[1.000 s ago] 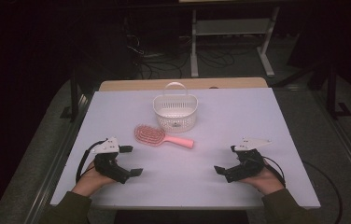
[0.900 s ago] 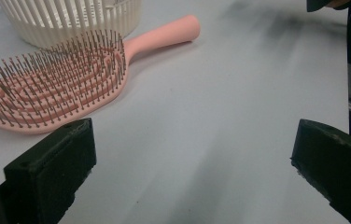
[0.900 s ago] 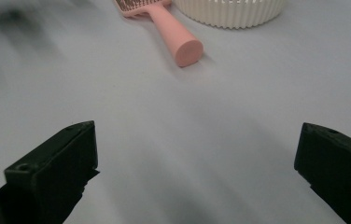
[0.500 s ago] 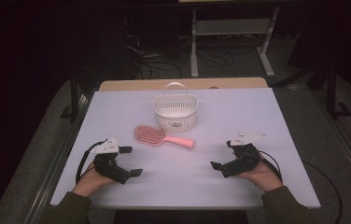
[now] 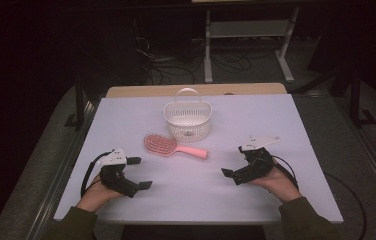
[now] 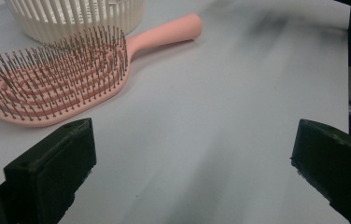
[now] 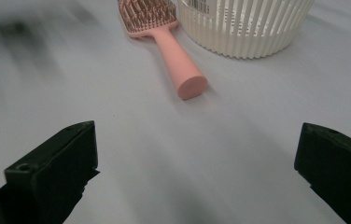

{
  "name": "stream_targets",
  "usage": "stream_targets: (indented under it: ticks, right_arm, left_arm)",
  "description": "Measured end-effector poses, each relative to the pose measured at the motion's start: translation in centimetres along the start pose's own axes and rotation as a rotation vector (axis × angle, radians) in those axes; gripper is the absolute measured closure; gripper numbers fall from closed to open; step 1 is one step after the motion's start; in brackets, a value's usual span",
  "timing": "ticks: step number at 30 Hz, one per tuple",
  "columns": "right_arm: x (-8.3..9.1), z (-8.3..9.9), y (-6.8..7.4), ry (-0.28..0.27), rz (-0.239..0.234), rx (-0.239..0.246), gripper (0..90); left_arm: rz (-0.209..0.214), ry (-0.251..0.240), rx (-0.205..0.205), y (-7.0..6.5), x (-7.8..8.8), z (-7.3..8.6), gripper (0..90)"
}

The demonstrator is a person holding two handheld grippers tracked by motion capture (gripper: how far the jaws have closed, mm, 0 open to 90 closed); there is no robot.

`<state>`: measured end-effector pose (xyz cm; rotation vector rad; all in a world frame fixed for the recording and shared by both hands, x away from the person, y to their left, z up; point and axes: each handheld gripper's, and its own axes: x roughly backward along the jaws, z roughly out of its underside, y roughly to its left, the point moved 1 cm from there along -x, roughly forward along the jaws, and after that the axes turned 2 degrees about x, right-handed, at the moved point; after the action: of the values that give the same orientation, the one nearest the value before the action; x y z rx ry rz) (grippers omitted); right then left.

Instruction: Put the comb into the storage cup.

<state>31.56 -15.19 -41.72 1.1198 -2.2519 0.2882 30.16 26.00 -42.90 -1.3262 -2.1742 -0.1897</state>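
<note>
**Pink hairbrush lies free on the table, both grippers open and waiting**

The table (image 5: pixel 276 200) is wide and pale, and most of its surface is bare. Its near edge is just behind both hands, and the far edge is behind the basket, so there is much open room in the middle and at both sides for moving.

The white basket (image 5: pixel 188 121) stands upright toward the far side of the table, with its thin handle raised. Its slatted wall looks like light plastic, and I judge that a push could make it slide.

The pink hairbrush (image 5: pixel 168 146) lies flat just in front of the basket, bristles up. Its head (image 6: pixel 57 79) is near the basket wall, but I cannot tell whether they touch. Its handle (image 7: pixel 176 60) points toward the person's right side. The brush looks light and stiff. The bristles are springy and give a poor hold, and the smooth round handle may be a little slippery, so I judge the middle of the handle, taken across its width, to be the best place.

The left gripper (image 5: pixel 135 176) rests low near the front left of the table, jaws wide apart and holding nothing. The right gripper (image 5: pixel 231 175) is at the front right, jaws also wide apart and holding nothing, facing the handle end, with bare table between them.
</note>
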Motion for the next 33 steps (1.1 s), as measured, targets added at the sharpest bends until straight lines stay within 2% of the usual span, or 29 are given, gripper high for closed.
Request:
stream_targets:
  ticks: [8, 20, 24, 25, 27, 33]
  right_arm:
    - [-0.6, -0.9, -0.4, 0.005, -0.006, -0.004, 0.3]
    - [-1.9, -2.6, -0.7, 0.007, -0.004, 0.016, 1.0]
    - [-2.4, -3.2, -1.0, 0.012, -0.003, 0.012, 4.8]
    - [-2.7, -3.5, -1.2, 0.032, 0.006, 0.020, 8.0]
    - [-3.0, -3.7, -1.3, 0.046, -0.005, 0.019, 11.9]
    - [-3.9, -4.1, -1.8, 0.070, -0.002, 0.003, 24.8]
  left_arm:
    - [0.000, -0.004, -0.002, -0.1, 0.0, -0.2, 0.0]
    - [0.006, -0.010, 0.002, 0.0, -0.1, -0.2, 0.0]
    - [0.006, -0.013, 0.004, 0.0, 0.0, -0.3, 0.0]
    - [0.006, -0.013, 0.004, 0.0, 0.0, -0.2, 0.0]
    - [0.006, -0.011, 0.003, 0.0, 0.0, -0.2, 0.0]
    - [0.007, -0.011, 0.002, 0.0, 0.0, -0.2, 0.0]
